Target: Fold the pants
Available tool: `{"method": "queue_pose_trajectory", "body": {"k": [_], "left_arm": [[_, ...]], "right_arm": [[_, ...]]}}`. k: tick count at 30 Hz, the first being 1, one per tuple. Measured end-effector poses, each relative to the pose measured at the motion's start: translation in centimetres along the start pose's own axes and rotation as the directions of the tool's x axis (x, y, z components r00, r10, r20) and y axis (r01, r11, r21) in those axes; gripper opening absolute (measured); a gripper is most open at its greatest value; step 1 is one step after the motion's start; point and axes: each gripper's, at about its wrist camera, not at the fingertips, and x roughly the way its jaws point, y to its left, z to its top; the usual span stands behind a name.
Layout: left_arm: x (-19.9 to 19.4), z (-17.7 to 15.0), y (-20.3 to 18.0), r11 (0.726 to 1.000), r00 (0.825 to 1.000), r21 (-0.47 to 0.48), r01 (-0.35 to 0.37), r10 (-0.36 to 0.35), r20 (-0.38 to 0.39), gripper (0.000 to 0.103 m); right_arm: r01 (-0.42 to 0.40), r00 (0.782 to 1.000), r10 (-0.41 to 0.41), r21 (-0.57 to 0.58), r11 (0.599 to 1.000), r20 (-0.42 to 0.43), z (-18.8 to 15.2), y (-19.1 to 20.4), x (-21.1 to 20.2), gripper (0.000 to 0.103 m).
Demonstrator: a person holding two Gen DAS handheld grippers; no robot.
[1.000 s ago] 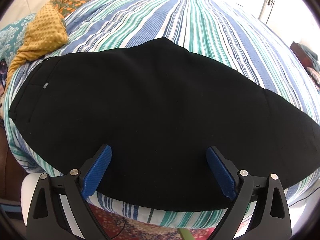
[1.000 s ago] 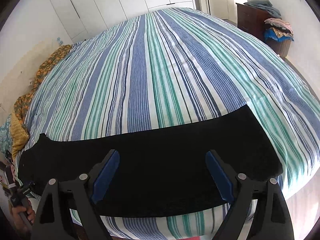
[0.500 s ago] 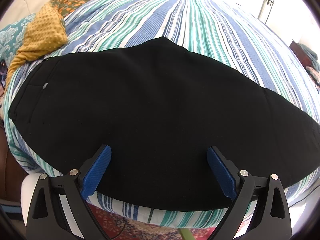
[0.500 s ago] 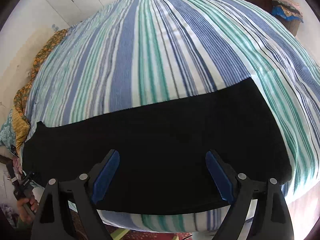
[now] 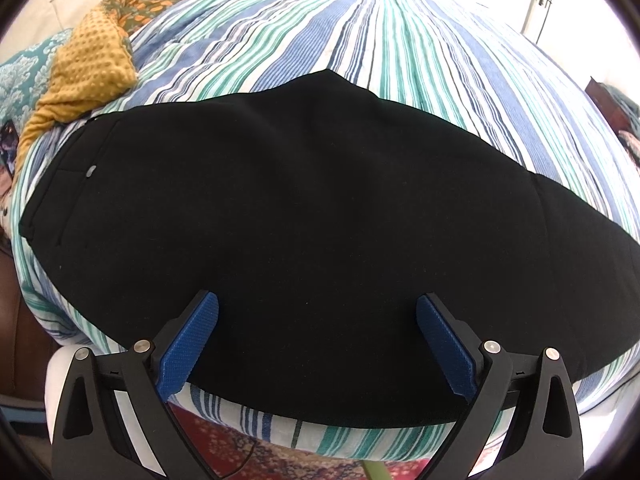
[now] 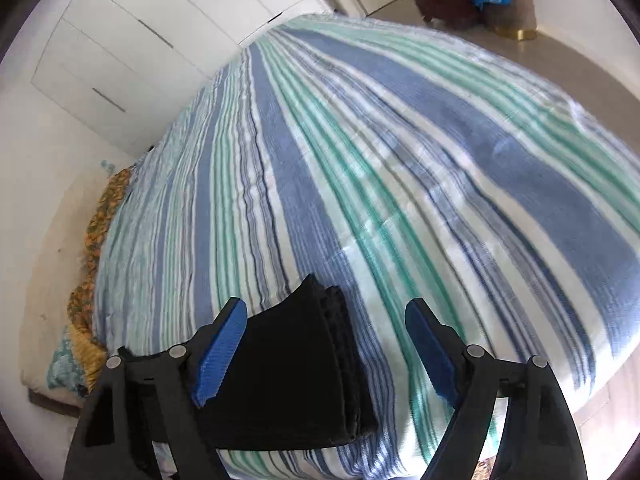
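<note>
Left to right. At the far left of the bed [image 5: 420,40], by the yellow dotted blanket [image 5: 86,68], lies the waist end of the black pants [image 5: 304,200], marked by a small grey button [image 5: 91,169]. The pants lie flat along the near edge of the striped bedspread, already doubled leg on leg as far as the dark cloth lets you judge, and run off to the right.

Your left tongs [image 5: 318,340] hang over the middle of the pants, jaws wide, with nothing between the blue pads [image 5: 188,348]. Whether the tips touch the cloth cannot be told.

Further right, in the right wrist view, the hem end of the pants [image 6: 296,368] shows as stacked edges on the bedspread [image 6: 400,160]. Your right tongs [image 6: 326,352] stand over that end, jaws fairly wide and closing. The hem lies between them, towards the left pad, but no pad presses on it yet. The view is motion-blurred.

Step in hand, as a judgement: taking hold of the leg end for the crosswise fold towards the waist.

The next move calls for you to close the right tongs on all the stacked layers at once, since a lower layer left behind would skew the fold. Then lift low and carry leftward, while the left tongs steady or pinch the middle as the crease line.
</note>
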Motion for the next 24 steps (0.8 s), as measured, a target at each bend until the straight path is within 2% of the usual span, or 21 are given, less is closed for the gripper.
{"method": "queue_pose_trajectory", "body": {"k": [5, 8, 10, 12, 13, 15, 17, 18, 21, 24], "left_arm": [[0.0, 0.1, 0.2, 1.000, 1.000, 0.002, 0.006, -0.006, -0.007, 0.099], [0.0, 0.0, 0.2, 1.000, 1.000, 0.003, 0.006, -0.006, -0.005, 0.099], [0.0, 0.0, 0.2, 1.000, 1.000, 0.004, 0.004, -0.004, -0.003, 0.099], [0.0, 0.0, 0.1, 1.000, 1.000, 0.004, -0.001, 0.001, -0.002, 0.099], [0.1, 0.0, 0.1, 1.000, 1.000, 0.004, -0.004, 0.004, -0.003, 0.100], [0.0, 0.0, 0.0, 1.000, 1.000, 0.003, -0.005, 0.005, -0.006, 0.100], [-0.1, 0.1, 0.2, 1.000, 1.000, 0.000, 0.006, -0.006, -0.008, 0.100], [-0.1, 0.1, 0.3, 1.000, 1.000, -0.001, 0.011, -0.011, -0.008, 0.100], [-0.1, -0.1, 0.3, 1.000, 1.000, 0.003, 0.014, -0.014, -0.003, 0.100], [-0.1, -0.1, 0.1, 1.000, 1.000, 0.002, 0.008, -0.008, -0.005, 0.100]], "right_arm": [[-0.027, 0.989, 0.028, 0.007, 1.000, -0.147, -1.0, -0.1, 4.5, 0.075], [-0.022, 0.967, 0.020, -0.002, 1.000, -0.254, -1.9, -0.2, 6.7, 0.072], [-0.091, 0.946, 0.086, -0.003, 0.996, -0.312, -2.6, 0.1, 7.5, 0.070], [-0.160, 0.939, 0.151, -0.003, 0.987, -0.310, -2.8, 0.5, 7.5, 0.070], [-0.149, 0.942, 0.145, 0.009, 0.989, -0.303, -3.1, 0.3, 7.7, 0.070], [-0.093, 0.945, 0.098, 0.033, 0.995, -0.313, -3.4, -0.2, 8.4, 0.058], [-0.052, 0.949, 0.050, 0.000, 0.999, -0.311, -3.6, 0.3, 8.6, 0.018], [-0.075, 0.951, 0.075, 0.011, 0.997, -0.301, -3.6, 0.5, 8.3, 0.014], [-0.098, 0.961, 0.092, -0.009, 0.995, -0.259, -3.7, 2.0, 6.6, 0.014], [-0.207, 0.958, 0.212, 0.045, 0.977, -0.194, -3.8, 3.3, 4.4, 0.013]]}}
